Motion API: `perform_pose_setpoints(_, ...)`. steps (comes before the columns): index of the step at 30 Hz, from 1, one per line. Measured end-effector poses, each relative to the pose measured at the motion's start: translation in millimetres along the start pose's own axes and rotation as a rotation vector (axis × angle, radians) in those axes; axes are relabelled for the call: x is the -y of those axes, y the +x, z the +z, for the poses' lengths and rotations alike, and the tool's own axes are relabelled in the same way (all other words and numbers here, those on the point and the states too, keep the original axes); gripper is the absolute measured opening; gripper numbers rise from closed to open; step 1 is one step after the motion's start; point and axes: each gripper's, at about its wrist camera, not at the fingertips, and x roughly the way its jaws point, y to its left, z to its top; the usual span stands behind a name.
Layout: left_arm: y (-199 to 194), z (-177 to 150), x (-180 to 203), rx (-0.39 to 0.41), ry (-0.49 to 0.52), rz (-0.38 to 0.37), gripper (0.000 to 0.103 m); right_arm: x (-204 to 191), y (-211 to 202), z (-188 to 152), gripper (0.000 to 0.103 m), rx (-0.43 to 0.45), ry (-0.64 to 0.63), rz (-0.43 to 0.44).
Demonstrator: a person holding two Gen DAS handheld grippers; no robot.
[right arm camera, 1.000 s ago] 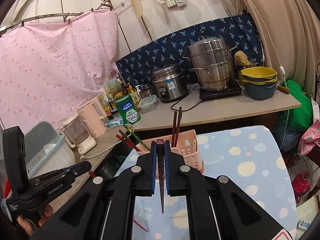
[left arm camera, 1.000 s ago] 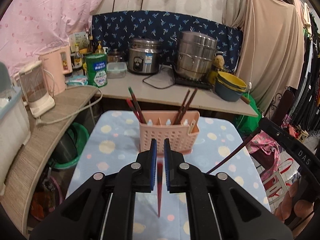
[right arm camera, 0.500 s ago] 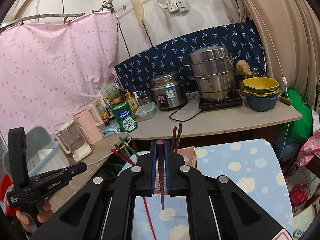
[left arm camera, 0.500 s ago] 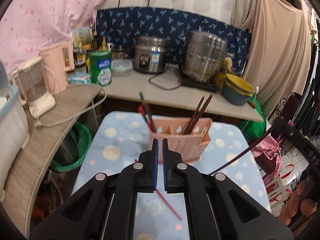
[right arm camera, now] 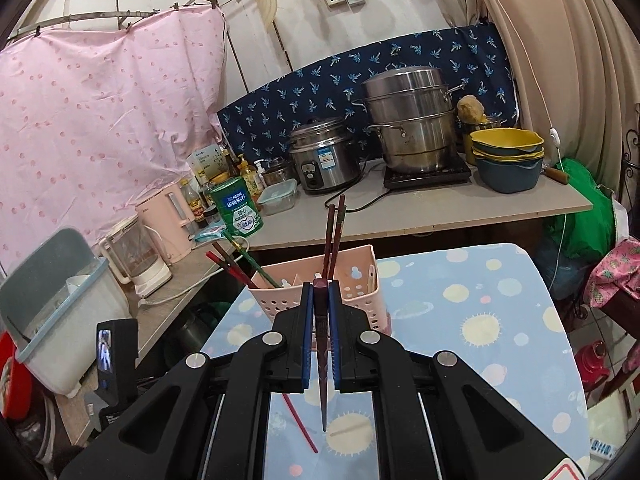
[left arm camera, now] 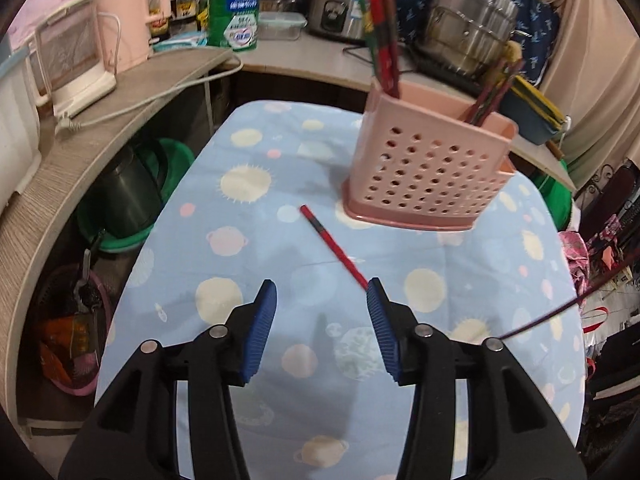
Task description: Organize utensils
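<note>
Tablecloth (left arm camera: 248,248) under the left gripper (left arm camera: 322,292): light blue, printed with cream suns, pale pink and white planets, small dots. Gripper arms black, pads (left arm camera: 262,328) blue and ribbed. Red chopstick (left arm camera: 334,248) with a black band, ahead of the pads. Utensil caddy (left arm camera: 424,168) beyond it: salmon pink, perforated with round holes; red, green and dark brown chopsticks stand in it. Right gripper (right arm camera: 321,300): black, blue pads, dark maroon chopstick (right arm camera: 322,360) between them. Far ahead: navy cloth (right arm camera: 360,80) with blue palm print, pink curtain (right arm camera: 100,100) with darker pink spots, yellow and blue bowls (right arm camera: 506,156), green can (right arm camera: 238,208), steel pots (right arm camera: 412,120).
</note>
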Motion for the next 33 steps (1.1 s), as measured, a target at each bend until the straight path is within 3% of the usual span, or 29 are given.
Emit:
perform_pose_setpoints(3, 20.0, 4.8, -0.4, -0.013, -0.008, 0.01, 0.055, 2.7, 6.0, -0.9, 0.007, -0.003, 0.0, -0.012)
perform_pose_setpoints(8, 51.1, 13.4, 5.1, -0.044, 0.001, 0.019, 0.055, 8.2, 22.3, -1.5, 0.007, -0.022, 0.001, -0.02)
perform_pose_setpoints(15, 65.8, 10.6, 12.0, -0.059, 0.019, -0.002, 0.055, 15.3, 42.1, 6.3, 0.007, -0.029, 0.001, -0.031)
perform_pose_setpoints(28, 132.2, 54.3, -3.5, -0.092, -0.012, 0.091, 0.054, 2.4, 72.2, 26.6, 0.007, -0.029, -0.023, 0.006)
perform_pose_setpoints(33, 142.9, 51.6, -9.3, -0.109, 0.011, 0.122, 0.052, -1.6, 82.5, 29.4, 0.007, -0.037, -0.03, 0.013)
